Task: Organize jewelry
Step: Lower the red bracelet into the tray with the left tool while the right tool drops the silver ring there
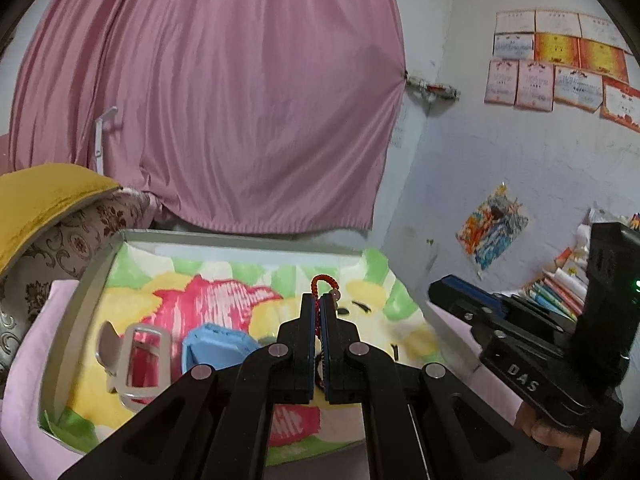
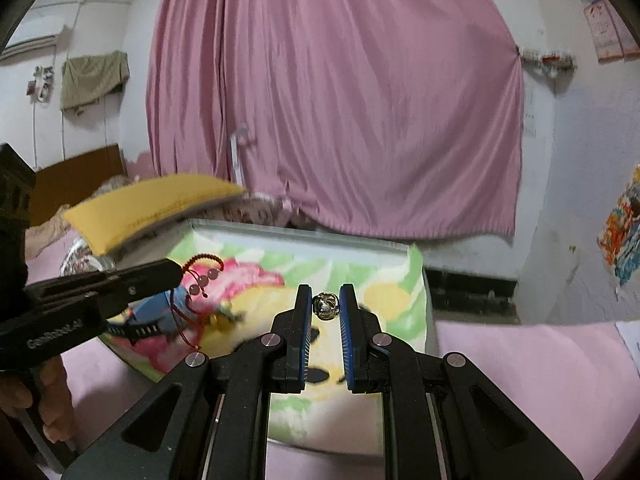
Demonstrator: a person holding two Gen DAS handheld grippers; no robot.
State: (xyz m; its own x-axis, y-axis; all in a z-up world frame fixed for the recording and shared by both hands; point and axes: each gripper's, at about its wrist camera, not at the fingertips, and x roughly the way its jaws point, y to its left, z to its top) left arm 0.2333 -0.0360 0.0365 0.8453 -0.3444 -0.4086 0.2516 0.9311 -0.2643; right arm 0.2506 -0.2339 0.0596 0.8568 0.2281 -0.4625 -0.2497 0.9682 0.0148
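Note:
My left gripper is shut on a red braided cord bracelet and holds it above the cloth-lined tray. In the right wrist view the left gripper shows at left with the bracelet and its pale beads hanging from it. My right gripper is shut on a small silver bell-like ball, held above the tray's right part. In the left wrist view my right gripper shows at far right.
On the tray's colourful cloth lie a blue box, a silver rectangular clip and a black watch strap. A yellow cushion lies left of the tray. A pink curtain hangs behind. Books are stacked at right.

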